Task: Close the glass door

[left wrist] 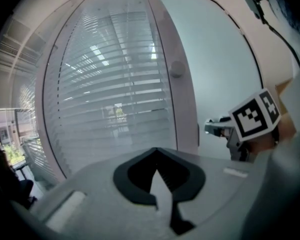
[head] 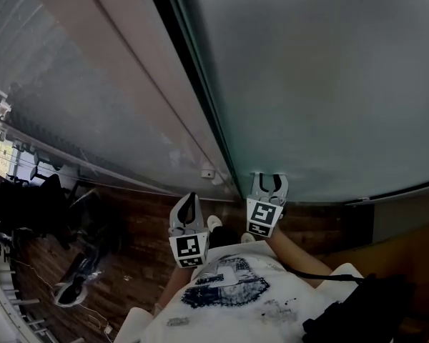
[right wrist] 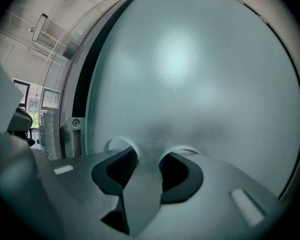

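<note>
glass door (head: 329,84): frosted, pale grey-green, filling the upper right of the head view and nearly all of the right gripper view; bottom edge low at the right of the head view, just above the floor

dark strip (head: 200,84): along the pane's left edge, slanting from top centre down to mid-frame in the head view, between the frosted pane and a pale post

right gripper (right wrist: 147,151): jaws apart, nothing between them, tips close up against the frosted pane; touching or just short, cannot tell; just right of centre in the head view

left gripper (left wrist: 156,150): jaws together, tips meeting in a point, clamped on nothing; aimed at the slatted wall, apart from the door; lower and to the left of the right gripper in the head view

blinds (left wrist: 115,94): horizontal slats behind clear glass, centre and left of the left gripper view

round disc (left wrist: 176,69): on the pale post, upper centre of the left gripper view

bracket (right wrist: 76,123): small, with one screw, at the left of the right gripper view beside the dark strip

floor (head: 143,227): dark brown wood planks, lower left of the head view

chairs (head: 28,199): black, at the far left of the head view

shirt (head: 236,291): white with a dark print, bottom centre of the head view
</note>
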{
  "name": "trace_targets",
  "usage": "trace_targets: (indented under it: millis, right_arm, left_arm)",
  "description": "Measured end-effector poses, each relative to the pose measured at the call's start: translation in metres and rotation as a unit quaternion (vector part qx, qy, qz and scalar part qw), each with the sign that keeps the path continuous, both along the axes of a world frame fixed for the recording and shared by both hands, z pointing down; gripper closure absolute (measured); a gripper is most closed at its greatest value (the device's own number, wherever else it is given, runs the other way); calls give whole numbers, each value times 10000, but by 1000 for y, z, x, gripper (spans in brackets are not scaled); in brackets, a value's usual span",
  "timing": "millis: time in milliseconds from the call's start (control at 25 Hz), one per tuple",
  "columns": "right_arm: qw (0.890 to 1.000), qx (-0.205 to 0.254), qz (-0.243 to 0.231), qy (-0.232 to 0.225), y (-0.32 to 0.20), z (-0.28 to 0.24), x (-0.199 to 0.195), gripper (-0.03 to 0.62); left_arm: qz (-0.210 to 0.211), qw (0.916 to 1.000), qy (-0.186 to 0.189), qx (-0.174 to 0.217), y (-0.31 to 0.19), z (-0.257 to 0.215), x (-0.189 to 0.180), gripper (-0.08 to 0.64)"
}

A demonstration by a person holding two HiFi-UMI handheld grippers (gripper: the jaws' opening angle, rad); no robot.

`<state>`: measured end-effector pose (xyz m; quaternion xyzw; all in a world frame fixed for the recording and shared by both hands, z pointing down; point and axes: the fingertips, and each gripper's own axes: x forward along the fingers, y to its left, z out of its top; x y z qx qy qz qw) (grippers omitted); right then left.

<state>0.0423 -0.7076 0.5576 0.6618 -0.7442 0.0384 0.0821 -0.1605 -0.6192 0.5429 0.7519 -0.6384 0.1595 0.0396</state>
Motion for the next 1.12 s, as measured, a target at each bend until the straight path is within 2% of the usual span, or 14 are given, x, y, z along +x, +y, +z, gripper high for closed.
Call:
trace_targets:
  millis: [720,1120]
  right_arm:
    - [10000,-10,-29,-1,0,4,-1,456]
    - [10000,33,-24,11,-4,-3,-5,456]
  left_arm:
    - [-71,10000,-11,-19,5,3,-3,557]
    - [-134,9998,-90,-134,31,1,-2,558]
